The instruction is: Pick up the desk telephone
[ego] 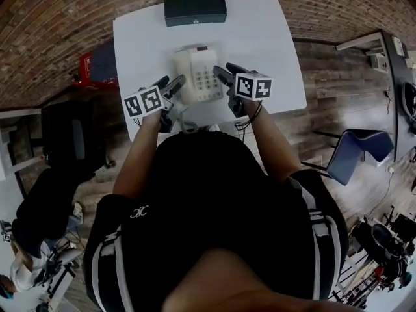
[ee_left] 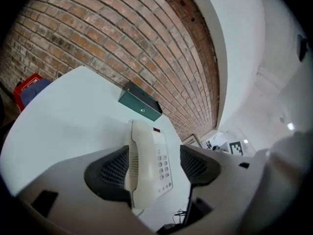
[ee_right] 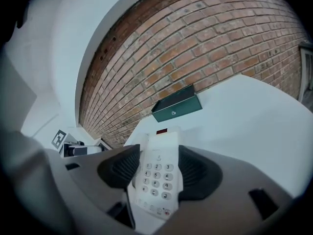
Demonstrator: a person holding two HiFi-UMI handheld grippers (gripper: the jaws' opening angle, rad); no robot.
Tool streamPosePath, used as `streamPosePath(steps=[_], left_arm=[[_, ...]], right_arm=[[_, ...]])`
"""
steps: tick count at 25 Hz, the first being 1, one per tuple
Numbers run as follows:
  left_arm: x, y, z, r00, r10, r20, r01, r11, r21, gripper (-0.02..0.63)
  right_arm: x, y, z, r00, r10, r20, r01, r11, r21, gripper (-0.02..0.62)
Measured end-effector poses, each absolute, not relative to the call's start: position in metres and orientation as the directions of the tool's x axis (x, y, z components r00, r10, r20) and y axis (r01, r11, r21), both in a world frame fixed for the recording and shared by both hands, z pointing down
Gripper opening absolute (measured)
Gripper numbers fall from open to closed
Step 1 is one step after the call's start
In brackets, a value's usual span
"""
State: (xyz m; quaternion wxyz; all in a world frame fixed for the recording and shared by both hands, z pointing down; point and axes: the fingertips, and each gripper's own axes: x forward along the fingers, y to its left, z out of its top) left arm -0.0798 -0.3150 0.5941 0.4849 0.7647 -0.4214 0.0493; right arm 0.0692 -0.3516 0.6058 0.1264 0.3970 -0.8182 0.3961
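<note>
Desk telephone [ego: 198, 75]: cream-coloured, lying flat on the white bench [ego: 266, 51], around mid-bench and towards the near edge. The handset is sitting in its cradle on the left side and the keypad [ee_right: 157, 177] is taking up the right. In the right gripper view the key numerals are reading 1, 2, 3 across the top row, with further digits below. Smaller print above the keys is too blurred to read. A small dark red window [ee_right: 161, 131] is showing at the far end of the body. No brand name is legible.

Left gripper [ego: 169, 83]: sitting at the telephone's near left corner, its fingers [ee_left: 113, 173] released and spread, pressing on nothing.

Right gripper [ego: 227, 71]: sitting at the near right corner, its fingers [ee_right: 195, 173] likewise released, with the keypad showing in the gap.

Each marker cube is showing black-and-white square patterns, no text.

Further out: a dark green box [ego: 195, 7] is standing at the bench's far edge, against the brick wall [ee_left: 122, 43].
</note>
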Motion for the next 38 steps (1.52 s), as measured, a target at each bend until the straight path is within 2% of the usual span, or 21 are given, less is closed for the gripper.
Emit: streamPosePath(steps=[6,20,32,38], left_arm=[[-0.081,-0.324,0.613,0.666,-0.580,0.468,-0.640,-0.123,0.759,0.311],[-0.074,-0.342,0.659,0.747,-0.422,0.514,-0.598,-0.090,0.796,0.319],[-0.062,-0.350,0.667,0.860,-0.331,0.387,-0.436,-0.085,0.896,0.330],[-0.060,-0.349,0.669,0.885,-0.322,0.336,-0.376,-0.068,0.924,0.334]], right_arm=[[0.059,-0.361,0.627,-0.671,-0.486,0.560,-0.738,0.365,-0.567,0.222],[0.054,-0.383,0.678,-0.692,-0.365,0.623,-0.715,0.230,-0.660,0.230],[0.040,-0.379,0.688,-0.782,-0.253,0.569,-0.615,0.172,-0.769,0.230],[0.041,-0.377,0.691,-0.800,-0.245,0.547,-0.587,0.136,-0.798,0.230]])
